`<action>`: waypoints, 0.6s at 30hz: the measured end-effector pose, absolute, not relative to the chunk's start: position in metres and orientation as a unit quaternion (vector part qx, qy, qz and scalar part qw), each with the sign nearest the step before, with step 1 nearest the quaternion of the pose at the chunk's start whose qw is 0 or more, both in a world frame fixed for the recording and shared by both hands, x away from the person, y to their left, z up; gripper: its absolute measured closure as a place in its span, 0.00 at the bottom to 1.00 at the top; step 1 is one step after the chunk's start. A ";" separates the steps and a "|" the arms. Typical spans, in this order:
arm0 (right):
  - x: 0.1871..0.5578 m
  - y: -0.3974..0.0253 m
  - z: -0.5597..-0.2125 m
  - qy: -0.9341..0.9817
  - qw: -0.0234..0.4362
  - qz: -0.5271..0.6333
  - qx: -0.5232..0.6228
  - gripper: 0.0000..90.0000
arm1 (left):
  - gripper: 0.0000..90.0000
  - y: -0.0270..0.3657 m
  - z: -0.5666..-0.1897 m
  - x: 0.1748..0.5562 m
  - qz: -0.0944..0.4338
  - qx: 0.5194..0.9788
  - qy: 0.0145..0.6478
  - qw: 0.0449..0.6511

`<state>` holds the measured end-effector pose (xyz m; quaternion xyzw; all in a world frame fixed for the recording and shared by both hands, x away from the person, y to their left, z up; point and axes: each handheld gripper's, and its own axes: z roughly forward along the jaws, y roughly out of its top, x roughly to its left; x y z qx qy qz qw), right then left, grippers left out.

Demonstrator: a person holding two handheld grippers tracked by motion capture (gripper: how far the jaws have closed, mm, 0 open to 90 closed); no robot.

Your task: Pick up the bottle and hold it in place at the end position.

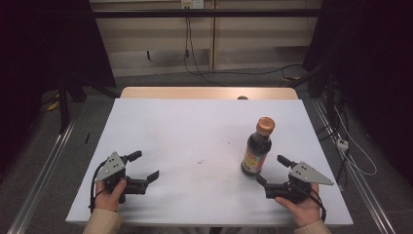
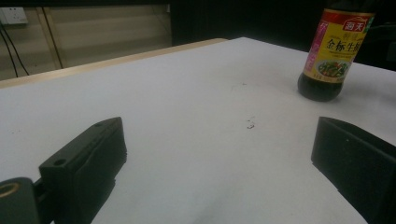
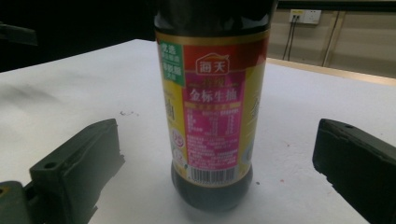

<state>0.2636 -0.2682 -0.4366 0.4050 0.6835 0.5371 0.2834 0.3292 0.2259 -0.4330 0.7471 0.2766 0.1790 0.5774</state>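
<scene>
Right tool [image 1: 272, 169], wide open, you're lining up on the sauce bottle [image 1: 257, 148] lower right; left tool [image 1: 144, 165] is idling open.

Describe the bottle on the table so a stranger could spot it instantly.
On the white table, look to the right half, just ahead of the right claw. There stands an upright dark glass sauce bottle with an orange cap and a red, pink and yellow label, the one thing standing there.
</scene>
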 end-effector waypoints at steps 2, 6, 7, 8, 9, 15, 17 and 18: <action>0.266 -0.267 -0.434 0.679 0.277 0.546 0.406 0.01 | 0.04 0.226 -0.433 0.329 0.180 0.747 0.277 0.577; 0.271 -0.263 -0.427 0.678 0.275 0.550 0.402 0.02 | 0.04 0.226 -0.433 0.328 0.180 0.744 0.279 0.580; 0.273 -0.262 -0.425 0.679 0.275 0.549 0.401 0.03 | 0.04 0.226 -0.433 0.328 0.181 0.744 0.278 0.580; 0.274 -0.262 -0.425 0.680 0.276 0.549 0.400 0.04 | 0.04 0.226 -0.433 0.328 0.180 0.744 0.278 0.580; 0.274 -0.262 -0.425 0.680 0.276 0.549 0.400 0.04 | 0.04 0.226 -0.433 0.328 0.181 0.744 0.278 0.580; 0.281 -0.260 -0.423 0.684 0.267 0.559 0.387 0.06 | 0.04 0.225 -0.433 0.329 0.184 0.747 0.275 0.576; 0.283 -0.258 -0.422 0.683 0.266 0.560 0.386 0.07 | 0.04 0.224 -0.433 0.328 0.182 0.749 0.273 0.576; 0.284 -0.257 -0.421 0.683 0.265 0.561 0.385 0.08 | 0.04 0.224 -0.433 0.328 0.182 0.749 0.273 0.576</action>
